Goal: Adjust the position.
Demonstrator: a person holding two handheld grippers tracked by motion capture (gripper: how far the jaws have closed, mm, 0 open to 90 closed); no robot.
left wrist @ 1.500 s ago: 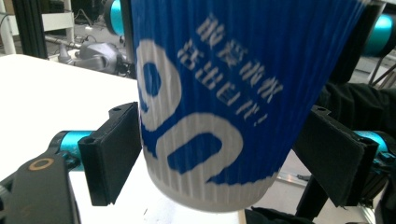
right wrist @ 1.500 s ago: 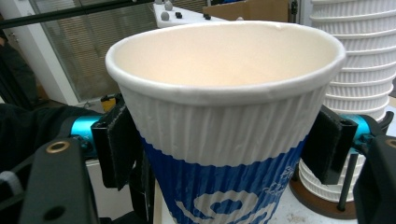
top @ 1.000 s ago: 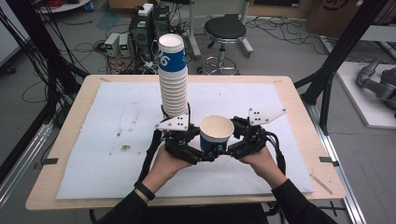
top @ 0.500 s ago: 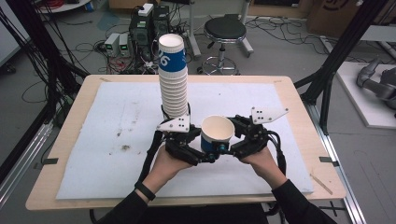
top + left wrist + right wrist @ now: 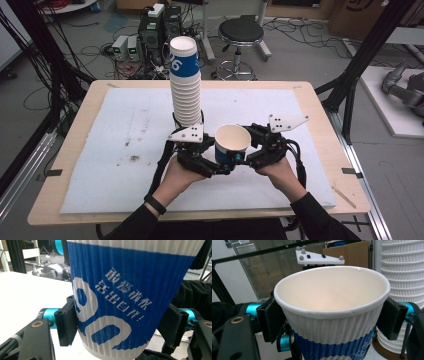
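We hold one paper cup (image 5: 232, 144) clamped between both hand-held grippers, left (image 5: 216, 167) and right (image 5: 245, 159), already separated from the cup stack (image 5: 185, 82), not yet set down.

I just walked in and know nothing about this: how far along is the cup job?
One cup is off the tall stack and upright. Both tools grip it now: the left tool low on the blue band, the right tool from the other side; in both gripper views the pads press its ribbed wall. Many cups remain stacked. Where this one goes is not visible.
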